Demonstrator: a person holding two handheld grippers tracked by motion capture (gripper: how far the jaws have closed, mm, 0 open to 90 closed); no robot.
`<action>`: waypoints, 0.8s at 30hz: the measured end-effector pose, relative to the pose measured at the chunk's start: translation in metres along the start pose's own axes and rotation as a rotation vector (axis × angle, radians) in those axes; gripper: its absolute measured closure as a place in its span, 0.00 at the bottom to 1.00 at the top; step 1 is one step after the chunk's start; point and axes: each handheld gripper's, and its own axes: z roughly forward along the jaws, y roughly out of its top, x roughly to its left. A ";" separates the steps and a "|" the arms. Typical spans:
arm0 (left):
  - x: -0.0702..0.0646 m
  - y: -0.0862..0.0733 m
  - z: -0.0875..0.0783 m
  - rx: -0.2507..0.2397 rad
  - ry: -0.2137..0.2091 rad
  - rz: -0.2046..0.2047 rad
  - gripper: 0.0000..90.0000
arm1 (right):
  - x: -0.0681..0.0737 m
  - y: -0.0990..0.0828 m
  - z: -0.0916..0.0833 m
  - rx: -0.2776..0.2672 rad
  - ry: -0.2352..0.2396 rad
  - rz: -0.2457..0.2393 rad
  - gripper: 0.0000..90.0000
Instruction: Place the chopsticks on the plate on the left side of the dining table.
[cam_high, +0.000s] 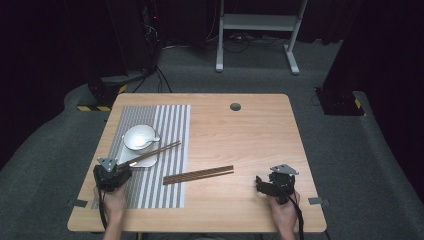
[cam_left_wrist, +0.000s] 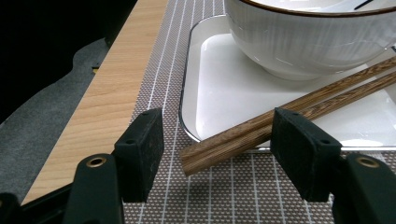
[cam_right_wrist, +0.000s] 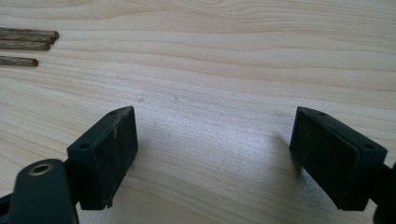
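High view: At a wooden table (cam_high: 250, 130), my left gripper (cam_high: 119, 175) sits at the near edge of the striped mat (cam_high: 170, 150), at the butt ends of the chopsticks (cam_high: 152, 154) that lie slanted across the white tray (cam_high: 150, 162). The bowl (cam_high: 139, 137) stands on that tray, a spoon (cam_high: 152, 140) in it. A second bundle of sticks (cam_high: 198, 175) lies between my hands, half on the mat. My right gripper (cam_high: 265, 186) rests on bare wood, well apart from them.

Left gripper view: My jaws stand apart around the chopsticks (cam_left_wrist: 280, 116). The right pad (cam_left_wrist: 299, 149) looks to touch them, though I cannot be sure; the left pad (cam_left_wrist: 142, 149) is clear. Sticks rest on the tray (cam_left_wrist: 224, 93) rim, beside the bowl (cam_left_wrist: 308, 42).

Right gripper view: My jaws gape wide over bare table (cam_right_wrist: 210, 70), nothing between them. Stick tips (cam_right_wrist: 28, 44) show far left.
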 end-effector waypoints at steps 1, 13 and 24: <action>0.000 0.000 0.000 0.001 0.000 0.002 0.39 | 0.000 0.000 0.000 0.000 0.000 0.001 0.16; 0.008 0.001 0.007 0.008 0.010 -0.015 0.38 | 0.000 0.000 0.000 0.000 0.000 -0.002 0.16; 0.013 0.005 0.012 0.016 0.019 -0.014 0.37 | 0.000 0.000 0.000 0.000 0.000 -0.001 0.16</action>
